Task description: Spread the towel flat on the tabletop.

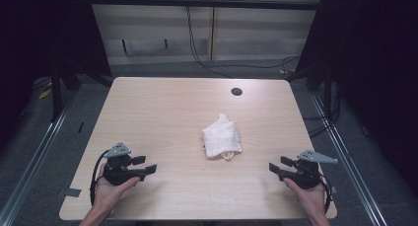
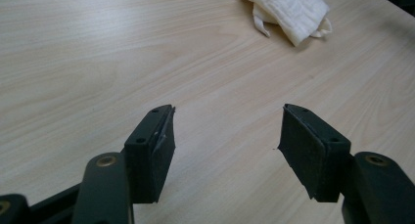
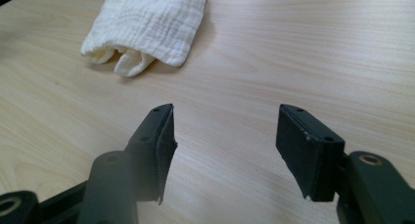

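One cloth (image 1: pixel 222 138), white and folded, sits mid-table (image 1: pixel 167 107), well apart from both grippers. Left gripper (image 1: pixel 146 165) and right gripper (image 1: pixel 276 166) rest near the front edge, jaws wide apart, nothing between them. One dark hole (image 1: pixel 236 92) at the back, no writing readable

Even overhead light on the table (image 1: pixel 162 112), dark surroundings, soft shadows, slightly blurred near fingers (image 3: pixel 117 185).

On the worktop (image 1: pixel 162 107) a folded cloth (image 1: pixel 222 137) lies a little right of the frame's centre. A round hole (image 1: pixel 236 92) sits above it, near the worktop's far edge. The left gripper (image 1: pixel 143 166) is at lower left, the right gripper (image 1: pixel 279 167) at lower right, both well apart from the cloth between them.
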{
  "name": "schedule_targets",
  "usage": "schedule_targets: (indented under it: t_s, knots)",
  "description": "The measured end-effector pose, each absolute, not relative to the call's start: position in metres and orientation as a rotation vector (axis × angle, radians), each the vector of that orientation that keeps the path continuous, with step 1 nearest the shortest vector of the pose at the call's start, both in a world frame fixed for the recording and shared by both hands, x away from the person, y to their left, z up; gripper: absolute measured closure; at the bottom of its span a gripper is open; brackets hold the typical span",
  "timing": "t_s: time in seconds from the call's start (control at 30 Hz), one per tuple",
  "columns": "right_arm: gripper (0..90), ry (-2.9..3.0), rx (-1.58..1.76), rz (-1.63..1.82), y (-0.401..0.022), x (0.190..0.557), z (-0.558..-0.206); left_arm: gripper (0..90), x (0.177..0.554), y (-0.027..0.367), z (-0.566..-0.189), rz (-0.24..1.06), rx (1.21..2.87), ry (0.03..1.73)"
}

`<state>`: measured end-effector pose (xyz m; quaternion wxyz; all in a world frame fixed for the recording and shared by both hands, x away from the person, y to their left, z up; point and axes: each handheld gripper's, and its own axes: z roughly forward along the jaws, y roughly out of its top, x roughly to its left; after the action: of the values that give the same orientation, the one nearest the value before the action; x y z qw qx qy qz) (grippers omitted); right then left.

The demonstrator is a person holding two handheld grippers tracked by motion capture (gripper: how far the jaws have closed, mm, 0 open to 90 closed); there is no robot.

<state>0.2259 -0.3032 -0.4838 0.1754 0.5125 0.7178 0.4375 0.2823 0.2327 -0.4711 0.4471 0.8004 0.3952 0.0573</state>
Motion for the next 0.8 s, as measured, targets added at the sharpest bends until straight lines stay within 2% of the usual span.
schedule_targets:
  t_s: [0.2, 0.3, 0.47, 0.63, 0.8]
  knots:
    - [40.0, 2.042, 1.438, 1.185, -0.302, 0.228, -0.485, 35.1, 0.28, 0.231, -0.47, 0.124, 2.002, 0.943]
    - [40.9, 2.056, 1.433, 1.19, -0.3, 0.228, -0.486, 41.2, 0.278, 0.232, -0.47, 0.126, 2.003, 0.926]
    - [42.9, 2.079, 1.38, 1.18, -0.29, 0.23, -0.48, 40.1, 0.273, 0.235, -0.467, 0.15, 2.006, 0.916]
    - [43.5, 2.173, 1.351, 1.205, -0.274, 0.234, -0.469, 44.8, 0.271, 0.24, -0.465, 0.188, 1.989, 0.963]
    - [44.1, 2.216, 1.32, 1.241, -0.265, 0.247, -0.463, 44.8, 0.272, 0.241, -0.465, 0.199, 2.001, 0.967]
